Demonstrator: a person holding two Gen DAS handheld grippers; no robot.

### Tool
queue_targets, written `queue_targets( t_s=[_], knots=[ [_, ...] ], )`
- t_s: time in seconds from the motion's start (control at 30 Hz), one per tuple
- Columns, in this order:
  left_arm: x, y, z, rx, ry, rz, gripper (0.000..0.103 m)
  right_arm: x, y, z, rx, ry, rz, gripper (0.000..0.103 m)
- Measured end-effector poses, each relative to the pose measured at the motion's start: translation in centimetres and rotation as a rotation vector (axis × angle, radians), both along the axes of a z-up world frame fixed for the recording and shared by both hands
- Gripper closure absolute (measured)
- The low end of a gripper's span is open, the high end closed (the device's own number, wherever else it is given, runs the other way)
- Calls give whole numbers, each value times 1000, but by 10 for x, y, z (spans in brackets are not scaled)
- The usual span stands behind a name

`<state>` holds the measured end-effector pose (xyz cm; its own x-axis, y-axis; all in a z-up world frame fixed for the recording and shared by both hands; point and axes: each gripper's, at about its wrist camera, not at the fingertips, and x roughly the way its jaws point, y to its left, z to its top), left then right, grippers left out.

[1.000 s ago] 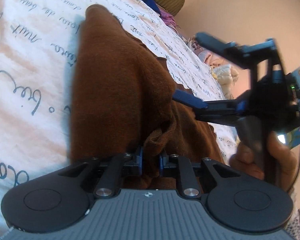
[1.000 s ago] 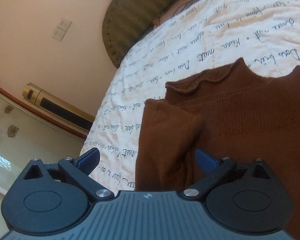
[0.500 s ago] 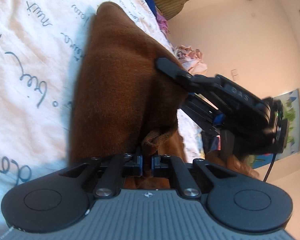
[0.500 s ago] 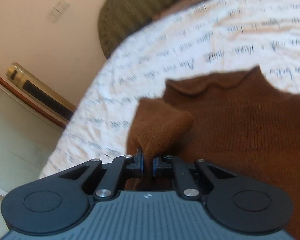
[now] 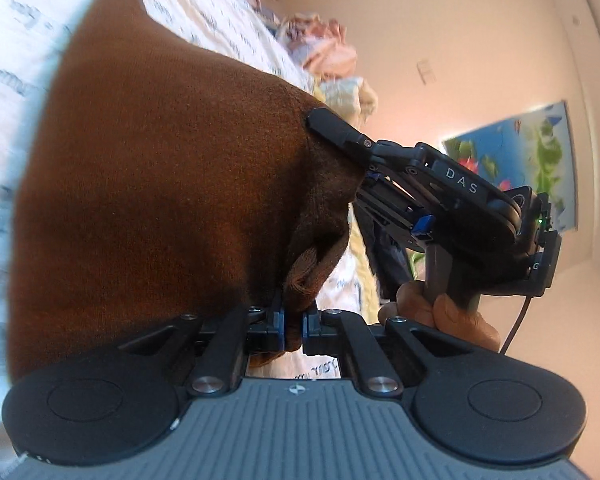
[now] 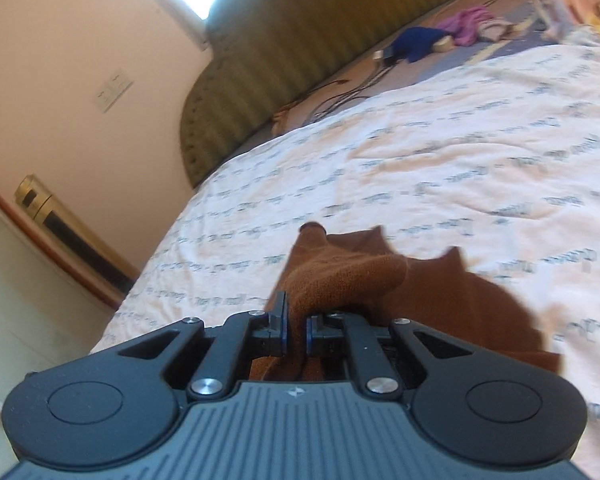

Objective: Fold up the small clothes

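Observation:
A small brown knit sweater [image 5: 160, 168] hangs lifted above the white bedspread with written script [image 5: 4, 40]. My left gripper [image 5: 293, 330] is shut on a bunched edge of it. My right gripper [image 6: 295, 334] is shut on another bunched edge of the sweater [image 6: 340, 276]; the rest trails down to the bed [image 6: 460, 168]. In the left wrist view the right gripper [image 5: 332, 126] shows at the sweater's right side, held by a hand [image 5: 440, 312].
A green striped headboard [image 6: 320, 32] stands behind the bed. Blue and pink clothes [image 6: 440, 36] lie near it. A heap of pale clothes [image 5: 332, 56] lies at the bed's far side. A gold-coloured appliance [image 6: 60, 224] stands by the wall.
My right gripper closed on the sweater's edge. Both grippers then lifted the sweater up off the bedspread.

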<state>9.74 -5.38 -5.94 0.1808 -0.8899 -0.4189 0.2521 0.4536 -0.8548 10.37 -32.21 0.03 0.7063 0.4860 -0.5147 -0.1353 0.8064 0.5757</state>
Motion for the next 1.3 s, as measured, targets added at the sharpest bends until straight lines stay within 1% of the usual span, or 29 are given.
queue_targets(
  t_s=[0.1,0.17,0.23,0.3,0.37,0.4,0.43,0.47,0.5,0.53,0.57,0.6,0.63,0.7,0.73,0.77,0.83,0.87,0.9,0.93,0.97,1.0,1.03,1.07,1.1,1.13,1.17,1.23,1.3],
  knots=[
    [2,-22,-11,40,10,-42,94,-10,-23,-18,-17,17,-59,95],
    [2,-31,-22,61,19,-58,94,-16,-38,-35,9,30,-95,95],
    [4,-37,-33,92,26,-74,94,-19,-47,-54,-11,62,-126,95],
    [2,-44,-37,114,20,-91,93,-19,-52,-75,-36,105,-134,95],
    [-1,-47,-35,127,1,-109,93,-21,-57,-82,-5,106,-150,95],
    [-2,-49,-33,143,-7,-113,92,-22,-59,-80,7,89,-157,94],
    [-2,-48,-31,156,-9,-113,83,-22,-60,-76,4,78,-162,91],
    [-5,-44,-30,154,-7,-114,79,-20,-62,-72,15,99,-165,74],
    [-13,-39,-28,142,-6,-119,66,-20,-64,-67,21,117,-171,48],
    [-18,-35,-23,129,-19,-123,49,-24,-65,-59,4,105,-185,36],
    [-21,-35,-18,117,-41,-128,38,-33,-67,-49,-17,68,-209,27],
    [-25,-34,-13,104,-68,-127,18,-43,-69,-42,-14,24,-214,27],
    [-28,-26,-7,85,-92,-117,15,-50,-70,-36,-5,-17,-199,27],
    [-32,-15,4,39,-138,-97,15,-61,-68,-27,30,-83,-146,27],
    [-32,-11,8,25,-162,-80,13,-62,-65,-24,59,-106,-110,27],
    [-32,-12,9,32,-176,-67,13,-61,-62,-23,79,-115,-88,27],
    [-26,-33,-1,83,-153,-89,14,-46,-54,-24,121,-105,-45,27],
    [-26,-42,-10,112,-143,-111,14,-34,-53,-30,172,-77,-20,27],
    [-26,-53,-20,172,-144,-130,15,-19,-54,-40,242,-32,13,27],
    [-30,-62,-29,245,-173,-138,19,-5,-55,-53,302,22,50,29],
    [-37,-65,-31,261,-238,-148,15,8,-55,-66,268,70,26,29],
    [-44,-68,-29,282,-280,-165,14,17,-55,-77,133,141,-48,31],
    [-49,-69,-28,309,-302,-175,15,22,-57,-87,28,192,-103,52],
    [-53,-69,-24,340,-319,-190,15,18,-61,-90,1,171,-140,65],
    [-54,-67,-20,361,-327,-204,15,12,-68,-90,50,172,-163,67],
    [-55,-64,-17,362,-325,-213,16,4,-72,-87,106,161,-176,66],
    [-56,-57,-12,343,-313,-218,16,-5,-73,-79,126,134,-181,65],
    [-55,-35,-6,275,-288,-214,15,-30,-71,-60,138,62,-184,60],
    [-51,-13,-1,234,-291,-174,11,-56,-63,-51,189,2,-97,58]
  ],
)
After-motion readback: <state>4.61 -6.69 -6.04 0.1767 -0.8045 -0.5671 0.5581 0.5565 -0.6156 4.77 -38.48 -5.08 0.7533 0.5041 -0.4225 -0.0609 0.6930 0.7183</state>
